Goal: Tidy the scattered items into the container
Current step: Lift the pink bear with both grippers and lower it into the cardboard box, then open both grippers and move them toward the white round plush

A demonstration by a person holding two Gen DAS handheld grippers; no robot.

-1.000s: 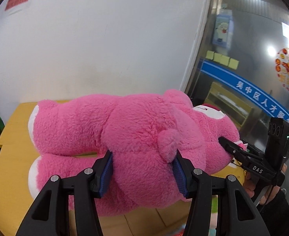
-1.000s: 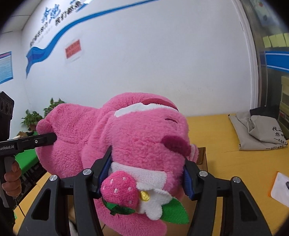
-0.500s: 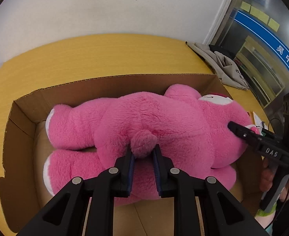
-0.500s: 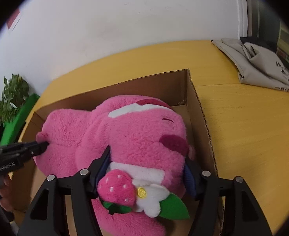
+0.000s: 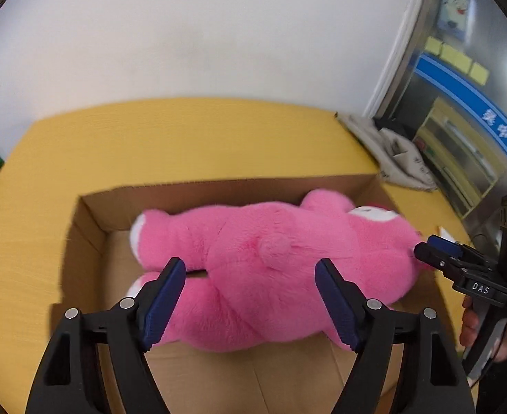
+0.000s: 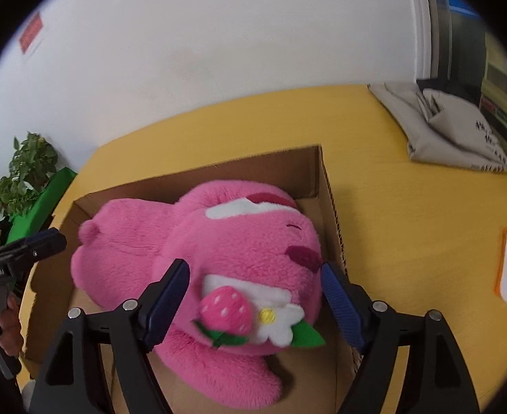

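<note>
On the yellow bench [image 5: 191, 138], a cardboard box [image 5: 219, 189] holds the pink plush bear [image 5: 270, 258] lying on its side. Left tongs [image 5: 250, 296] are opening around its back, pads clear; right tongs [image 6: 255, 296] are opening at its head, at 3 o'clock.

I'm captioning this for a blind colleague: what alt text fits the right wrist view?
A pink plush bear lies inside a cardboard box on a yellow table, between the opening jaws of the right hand-held gripper.
</note>
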